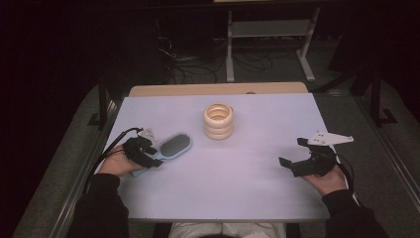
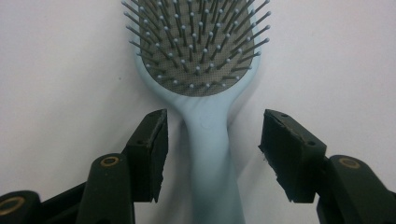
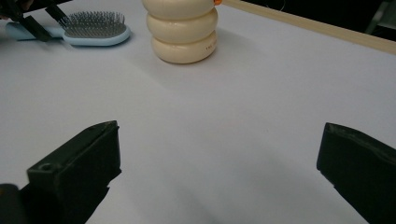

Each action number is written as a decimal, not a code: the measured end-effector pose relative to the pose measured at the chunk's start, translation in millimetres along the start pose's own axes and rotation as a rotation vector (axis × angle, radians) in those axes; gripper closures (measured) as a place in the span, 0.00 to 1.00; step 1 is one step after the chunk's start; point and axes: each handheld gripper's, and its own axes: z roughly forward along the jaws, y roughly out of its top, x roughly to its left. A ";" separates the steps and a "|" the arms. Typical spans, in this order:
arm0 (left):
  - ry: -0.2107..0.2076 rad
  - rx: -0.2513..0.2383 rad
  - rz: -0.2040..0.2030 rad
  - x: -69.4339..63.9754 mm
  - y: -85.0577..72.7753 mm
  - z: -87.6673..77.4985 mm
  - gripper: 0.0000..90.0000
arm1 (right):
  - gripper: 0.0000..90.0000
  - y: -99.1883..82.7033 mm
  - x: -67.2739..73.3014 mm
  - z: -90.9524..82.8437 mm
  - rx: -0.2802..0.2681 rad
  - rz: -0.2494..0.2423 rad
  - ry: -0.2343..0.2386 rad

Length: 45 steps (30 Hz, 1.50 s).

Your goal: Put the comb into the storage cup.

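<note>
We are holding the left gripper (image 2: 212, 149) low over the near left part of the table (image 1: 247, 168), its jaws straddling the handle of the pale blue hairbrush (image 2: 205, 116). The jaws are standing part-way spread, with a clear gap on each side of the handle, so nothing is being pinched yet. The brush is lying flat on the table, bristles up, its handle pointing back toward our left hand (image 1: 115, 163) and its head pointing away toward the middle.

We are judging the risks from here. The handle is slim and rounded and is sitting closer to one pad than the other; if the jaws are closing unevenly, the nearer pad could nudge the handle sideways and swing the brush instead of gripping it. Because we are taking it at the handle's end, the heavier head could droop or twist once lifted. Closing too high could let the handle slip out below the pads.

On the near right, we are resting the right gripper (image 1: 297, 153) on the table with its jaws wide apart and nothing between them, well apart from the brush.

Farther off, a cream ribbed holder (image 1: 218, 121), shaped like stacked rings and open at the top, is standing upright near the middle of the table. Nothing is lying between it and the brush head.
</note>
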 end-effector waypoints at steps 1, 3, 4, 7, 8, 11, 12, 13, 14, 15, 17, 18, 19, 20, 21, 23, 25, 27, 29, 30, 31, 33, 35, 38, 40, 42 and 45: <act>0.003 0.001 0.001 -0.2 0.3 0.6 0.49 | 0.00 0.0 0.0 0.1 0.002 0.000 0.000; 0.005 0.007 0.002 0.1 0.4 1.3 0.51 | 0.00 -0.2 0.1 0.8 0.006 -0.002 0.001; 0.007 0.010 0.004 0.3 0.4 1.3 0.52 | 0.00 -0.2 0.1 1.1 0.007 -0.002 0.001; 0.013 0.017 0.010 0.0 0.3 1.4 0.56 | 0.00 -0.2 0.3 1.2 0.008 -0.003 0.001; 0.016 0.017 0.012 -0.2 0.4 1.3 0.58 | 0.00 -0.2 0.2 1.2 0.008 -0.002 0.001; 0.020 0.016 0.009 0.1 0.6 1.7 0.62 | 0.00 -0.2 0.2 1.2 0.008 -0.003 0.000; 0.022 0.021 0.011 0.4 0.6 2.1 0.63 | 0.00 -0.2 0.2 1.2 0.008 -0.003 0.001; 0.029 0.030 0.014 0.0 0.5 3.1 0.64 | 0.00 -0.2 0.3 1.2 0.008 -0.003 0.000; 0.041 0.044 0.020 -0.8 0.6 4.5 0.65 | 0.00 -0.2 0.3 1.2 0.008 -0.003 0.001; 0.046 0.058 0.028 -1.6 0.8 6.2 0.68 | 0.00 -0.3 0.3 1.2 0.009 -0.002 0.000; 0.051 0.060 0.032 -2.0 2.2 6.0 0.72 | 0.00 -0.3 0.2 1.4 0.011 -0.003 0.000; 0.056 0.064 0.036 -2.5 3.0 6.4 0.73 | 0.00 -0.3 0.3 1.5 0.011 -0.004 0.000; 0.061 0.069 0.040 -3.1 3.4 6.4 0.73 | 0.00 -0.3 0.4 1.5 0.011 -0.004 0.000; 0.064 0.068 0.044 -3.4 3.5 6.5 0.73 | 0.00 -0.3 0.5 1.5 0.011 -0.004 -0.001; 0.064 0.066 0.044 -3.3 3.4 6.5 0.73 | 0.00 -0.3 0.4 1.6 0.012 -0.004 0.000; 0.074 0.066 0.046 -2.6 3.4 6.2 0.75 | 0.00 -0.3 0.4 1.6 0.012 -0.004 0.000; 0.084 0.063 0.045 -2.8 3.3 6.0 0.77 | 0.00 -0.4 0.4 1.7 0.013 -0.004 0.000; 0.084 0.064 0.044 -2.8 3.2 5.9 0.78 | 0.00 -0.3 0.3 1.5 0.011 -0.004 0.000; 0.083 0.065 0.047 -2.8 3.2 5.6 0.78 | 0.00 -0.4 0.2 1.5 0.011 -0.004 0.000; 0.082 0.062 0.046 -2.9 3.1 5.5 0.78 | 0.00 -0.3 0.2 1.5 0.011 -0.004 0.001; 0.079 0.064 0.050 -2.6 3.2 4.8 0.78 | 0.00 -0.3 0.3 1.4 0.011 -0.005 0.001; 0.079 0.059 0.054 -2.7 3.3 4.0 0.78 | 0.00 -0.3 0.4 1.4 0.010 -0.005 0.001; 0.079 0.060 0.057 -2.8 3.2 3.6 0.78 | 0.00 -0.3 0.3 1.3 0.009 -0.004 0.000; 0.068 0.060 0.059 -2.3 2.8 2.7 0.78 | 0.00 -0.2 0.4 1.1 0.009 -0.004 0.000; 0.066 0.060 0.060 -2.7 2.8 2.4 0.78 | 0.00 -0.2 0.4 1.2 0.010 -0.004 0.002; 0.061 0.058 0.060 -2.9 2.8 2.1 0.78 | 0.00 -0.2 0.4 1.2 0.010 -0.004 0.002; 0.054 0.056 0.066 -3.1 2.5 2.2 0.78 | 0.00 -0.2 0.3 0.9 0.009 -0.004 0.001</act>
